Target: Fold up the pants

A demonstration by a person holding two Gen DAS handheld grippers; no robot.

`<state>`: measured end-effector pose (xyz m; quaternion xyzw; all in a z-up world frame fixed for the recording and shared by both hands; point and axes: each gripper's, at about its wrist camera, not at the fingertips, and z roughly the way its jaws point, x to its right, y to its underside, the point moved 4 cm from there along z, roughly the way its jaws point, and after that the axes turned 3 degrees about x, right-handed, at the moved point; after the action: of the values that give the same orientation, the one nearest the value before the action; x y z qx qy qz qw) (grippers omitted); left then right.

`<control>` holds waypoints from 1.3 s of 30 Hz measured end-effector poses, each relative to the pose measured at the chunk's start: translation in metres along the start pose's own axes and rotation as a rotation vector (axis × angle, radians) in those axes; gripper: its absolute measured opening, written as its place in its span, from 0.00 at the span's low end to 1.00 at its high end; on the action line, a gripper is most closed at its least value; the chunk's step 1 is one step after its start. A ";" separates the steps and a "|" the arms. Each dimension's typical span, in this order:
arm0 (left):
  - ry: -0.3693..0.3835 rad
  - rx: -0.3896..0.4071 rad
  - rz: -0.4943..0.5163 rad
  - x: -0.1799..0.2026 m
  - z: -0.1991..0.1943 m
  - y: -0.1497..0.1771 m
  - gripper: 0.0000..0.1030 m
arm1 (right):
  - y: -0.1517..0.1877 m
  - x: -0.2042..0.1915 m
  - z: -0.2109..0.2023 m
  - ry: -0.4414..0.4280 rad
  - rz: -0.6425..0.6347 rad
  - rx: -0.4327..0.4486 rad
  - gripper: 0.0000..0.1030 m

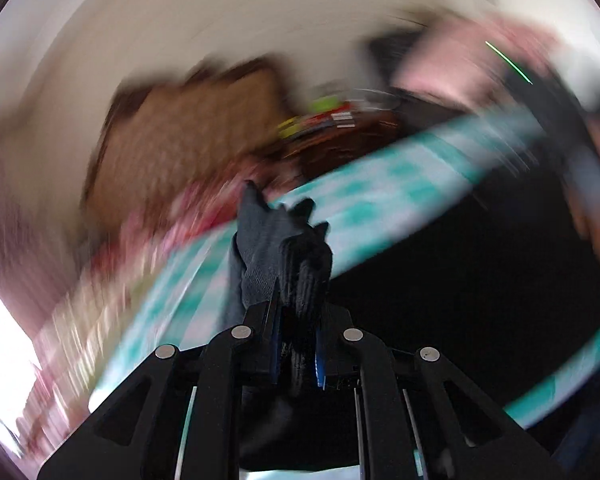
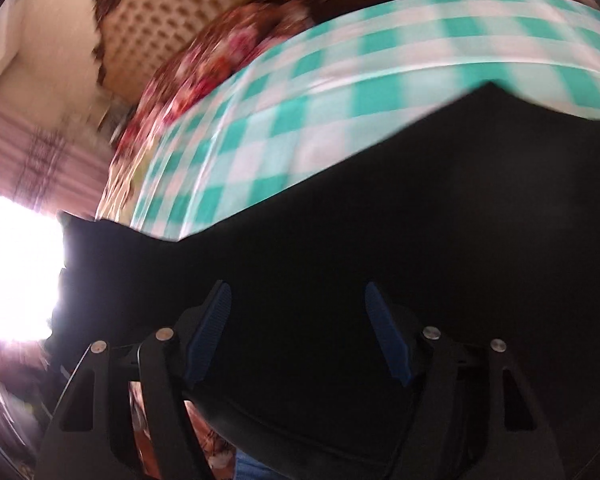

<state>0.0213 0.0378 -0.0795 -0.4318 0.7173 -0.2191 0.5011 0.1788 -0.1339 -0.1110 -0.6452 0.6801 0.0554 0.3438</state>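
- Left tongs: jaws drawn close together, clamped on a bunched fold of dark cloth that stands up past the tips; blue pads show on the inner faces
- Pants: dark, nearly black fabric; in the left wrist view the pinched fold shows a grey knit-like texture where light falls on it, and the rest spreads as a black mass to the right and near side
- Right tongs: jaws well apart, blue ribbed pads facing each other across a gap; nothing pinched between them, no pad pressing on cloth
- Pants, right wrist view: broad black sheet filling the near and right half, lying over the checked cover; its far edge runs slantwise, with a corner reaching out to the left
- Checked cover: teal-and-white squares, spread on the surface under the pants; whether that surface is a table or a bed cannot be told
- Floral cloth: red and pink pattern, beyond the checked cover on the far left
- Tufted panel: tan, buttoned, dark-framed, against the far wall
- Pink curtain: far left, beside a glaring bright window
- Left wrist view heavily blurred; a blurred pinkish shape at far right cannot be identified
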 end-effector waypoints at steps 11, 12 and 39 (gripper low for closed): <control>0.006 -0.001 0.315 0.080 0.001 0.038 0.43 | 0.010 0.023 -0.003 -0.073 0.033 -0.078 0.68; 0.004 -0.002 0.329 0.082 0.003 0.037 0.45 | 0.012 0.020 -0.001 -0.087 0.034 -0.095 0.68; 0.113 0.136 0.065 0.060 -0.025 -0.019 0.11 | -0.004 -0.075 0.021 -0.140 -0.169 -0.095 0.15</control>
<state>-0.0010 -0.0254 -0.0867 -0.3603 0.7415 -0.2751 0.4947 0.1860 -0.0608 -0.0853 -0.7103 0.5943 0.1034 0.3627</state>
